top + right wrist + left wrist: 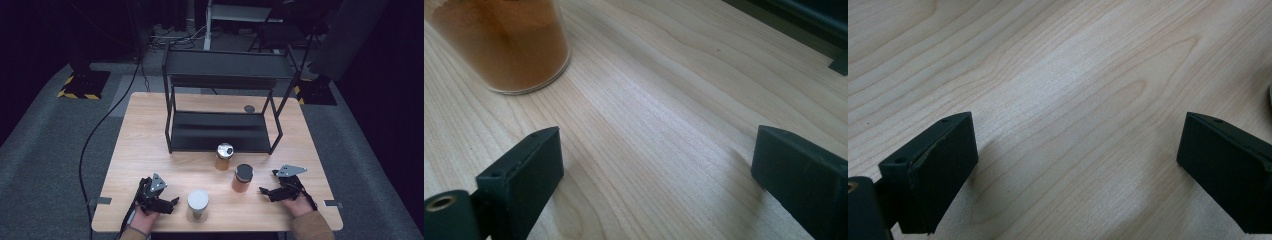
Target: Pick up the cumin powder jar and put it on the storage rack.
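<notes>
Spice jar (499,45) beyond right gripper (656,170) fingers (spread, empty).

Tongs (1075,170): the left pair, its two black jaws set wide apart, nothing between them.
Table (1063,75): pale wood with flowing grain, bare between the jaws.
Right edge: a thin sliver of something, too little to tell.

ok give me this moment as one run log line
left gripper: open, empty, beside white-lidded jar | right gripper: open, empty, near black-lidded spice jar | third jar before black shelf rack
</notes>
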`<state>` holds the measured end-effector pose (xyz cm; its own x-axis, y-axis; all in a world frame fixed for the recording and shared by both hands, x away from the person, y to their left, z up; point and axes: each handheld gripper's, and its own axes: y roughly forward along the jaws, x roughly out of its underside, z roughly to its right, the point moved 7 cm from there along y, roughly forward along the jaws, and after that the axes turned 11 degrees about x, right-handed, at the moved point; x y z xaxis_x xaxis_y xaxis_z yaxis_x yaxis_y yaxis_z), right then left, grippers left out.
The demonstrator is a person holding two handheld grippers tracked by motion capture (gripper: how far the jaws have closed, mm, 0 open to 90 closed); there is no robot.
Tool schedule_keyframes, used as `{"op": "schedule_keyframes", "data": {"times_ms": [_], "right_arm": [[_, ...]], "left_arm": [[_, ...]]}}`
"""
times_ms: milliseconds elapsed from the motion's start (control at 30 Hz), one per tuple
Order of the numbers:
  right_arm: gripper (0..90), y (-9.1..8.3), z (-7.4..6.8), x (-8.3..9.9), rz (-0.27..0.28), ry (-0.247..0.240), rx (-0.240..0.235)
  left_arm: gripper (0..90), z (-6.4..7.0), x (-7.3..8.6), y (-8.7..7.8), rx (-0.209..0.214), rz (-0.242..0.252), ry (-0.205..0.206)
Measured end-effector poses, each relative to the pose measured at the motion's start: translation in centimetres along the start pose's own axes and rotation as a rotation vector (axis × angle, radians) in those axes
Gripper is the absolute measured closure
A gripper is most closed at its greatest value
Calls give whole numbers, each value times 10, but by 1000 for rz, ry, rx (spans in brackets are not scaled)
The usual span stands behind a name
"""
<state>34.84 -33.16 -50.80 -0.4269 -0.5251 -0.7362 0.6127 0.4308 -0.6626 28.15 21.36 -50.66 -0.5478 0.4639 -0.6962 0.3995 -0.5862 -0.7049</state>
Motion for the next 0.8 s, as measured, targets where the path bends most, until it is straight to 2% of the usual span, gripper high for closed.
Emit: {"op": "schedule_keyframes", "data": {"times_ms": [267, 300, 367, 533, 800], "right_arm": [[62, 0, 0, 0, 0, -1, 0], [62, 0, 0, 0, 0, -1, 0], [62, 0, 0, 0, 0, -1, -1], [62, 0, 0, 0, 0, -1, -1], [62, 0, 0, 0, 0, -2, -2]], "left_arm": [[26, 0, -1, 0, 3, 1, -12], [38, -1, -3, -2, 21, -2, -16], [53, -1, -4, -3, 25, -1, -16], [55, 5, -11, -15, 12, 23, -10], [64, 10, -21, -30, 17, 54, -11]]}}
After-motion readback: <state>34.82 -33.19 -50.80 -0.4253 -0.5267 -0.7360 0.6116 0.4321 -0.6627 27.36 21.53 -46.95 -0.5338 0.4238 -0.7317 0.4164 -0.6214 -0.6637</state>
